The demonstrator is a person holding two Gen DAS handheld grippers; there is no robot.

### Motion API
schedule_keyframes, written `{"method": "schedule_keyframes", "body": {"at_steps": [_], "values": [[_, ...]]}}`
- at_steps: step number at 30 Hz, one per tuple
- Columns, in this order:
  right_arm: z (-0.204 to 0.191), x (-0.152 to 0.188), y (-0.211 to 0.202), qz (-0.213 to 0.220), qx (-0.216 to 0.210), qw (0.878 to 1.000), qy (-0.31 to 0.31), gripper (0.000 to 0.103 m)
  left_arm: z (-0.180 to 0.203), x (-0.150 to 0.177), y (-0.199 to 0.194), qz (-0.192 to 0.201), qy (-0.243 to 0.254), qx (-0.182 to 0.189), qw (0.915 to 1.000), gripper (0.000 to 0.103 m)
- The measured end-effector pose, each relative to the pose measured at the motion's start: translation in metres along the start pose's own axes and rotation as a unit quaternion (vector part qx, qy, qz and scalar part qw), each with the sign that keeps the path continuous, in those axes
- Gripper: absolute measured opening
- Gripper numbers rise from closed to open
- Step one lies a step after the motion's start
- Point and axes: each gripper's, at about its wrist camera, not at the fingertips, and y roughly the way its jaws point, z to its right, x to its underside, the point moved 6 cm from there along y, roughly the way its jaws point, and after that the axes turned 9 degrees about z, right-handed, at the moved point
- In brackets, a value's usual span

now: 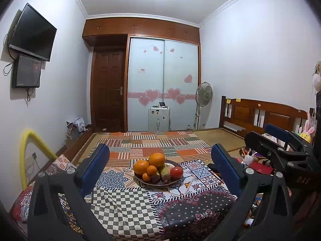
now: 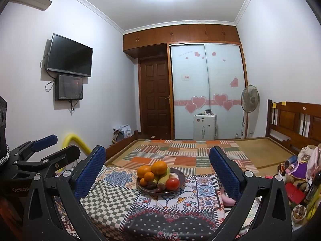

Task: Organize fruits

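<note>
Fruits (image 1: 158, 167) all sit piled in the plate (image 1: 176, 180) on the patterned desk (image 1: 120, 210), both claws, left claw (image 1: 160, 166) and right claw (image 2: 158, 166), wide open and empty, so go gently, pile's wobbly.

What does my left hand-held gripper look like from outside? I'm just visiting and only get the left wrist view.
Observer: From the right wrist view, the left hand-held gripper sits at the left edge, its blue-padded fingers apart and nothing between them.
Operator: Is anything on the wall higher than the TV?
Observer: Yes, an air conditioner is mounted near the ceiling, up and left of the TV.
Operator: What's low down on the far right?
Observer: A small bowl with brownish contents; I cannot tell what they are.
</note>
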Motion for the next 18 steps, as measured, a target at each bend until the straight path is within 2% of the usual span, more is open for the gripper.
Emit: {"method": "schedule_keyframes", "body": {"at_steps": [18], "values": [[0.0014, -0.0019, -0.0002, 0.001, -0.001, 1.0, 0.003, 0.103, 0.0012, -0.0008, -0.0005, 0.002, 0.001, 0.005, 1.0, 0.103]]}}
